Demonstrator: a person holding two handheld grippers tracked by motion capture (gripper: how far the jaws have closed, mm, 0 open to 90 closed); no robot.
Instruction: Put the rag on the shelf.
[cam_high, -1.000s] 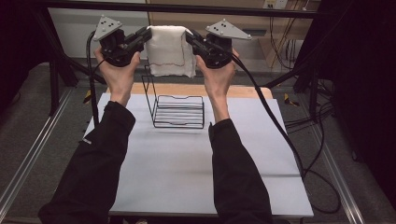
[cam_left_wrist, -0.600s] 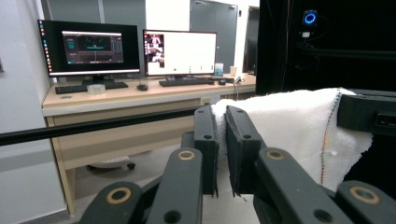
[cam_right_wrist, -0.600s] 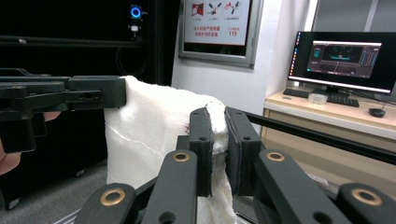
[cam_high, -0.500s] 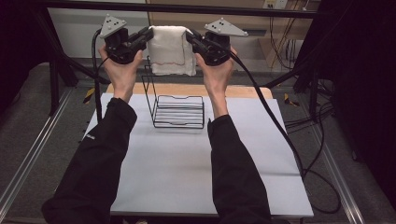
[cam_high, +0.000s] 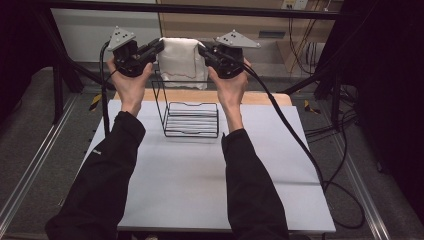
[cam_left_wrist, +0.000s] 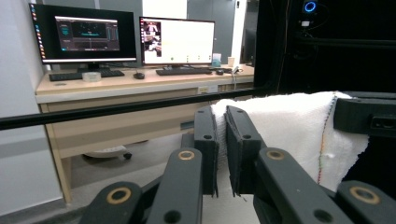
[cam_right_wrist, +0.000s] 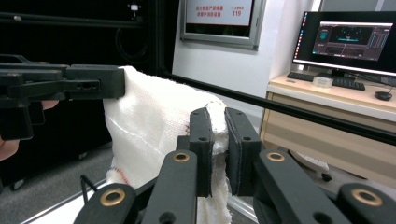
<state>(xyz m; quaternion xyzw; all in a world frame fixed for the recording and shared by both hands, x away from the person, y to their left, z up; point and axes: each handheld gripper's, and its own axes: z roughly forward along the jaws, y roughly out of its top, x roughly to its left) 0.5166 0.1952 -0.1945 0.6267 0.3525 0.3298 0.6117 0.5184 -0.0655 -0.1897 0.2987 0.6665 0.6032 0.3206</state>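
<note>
A white towel (cam_high: 179, 61) hangs spread between my two grippers, high above the back of the table. My left gripper (cam_high: 158, 46) is shut on the towel's left top corner (cam_left_wrist: 222, 135), and my right gripper (cam_high: 201, 50) is shut on its right top corner (cam_right_wrist: 218, 135). The towel (cam_left_wrist: 289, 126) has a coloured stitched edge. Below it a black wire rack (cam_high: 192, 114) stands on the white table (cam_high: 190, 190), with its tall back frame just under the cloth. The towel (cam_right_wrist: 149, 130) sags between the jaws.
A wooden strip (cam_high: 260, 97) runs along the table's far edge. Black frame bars (cam_high: 200, 9) cross overhead. Cables (cam_high: 300, 145) trail off the right gripper across the table's right side. A desk with monitors (cam_left_wrist: 121, 35) stands beyond the table.
Both grippers have kept the towel stretched between them and have shifted slightly up and back above the rack.
</note>
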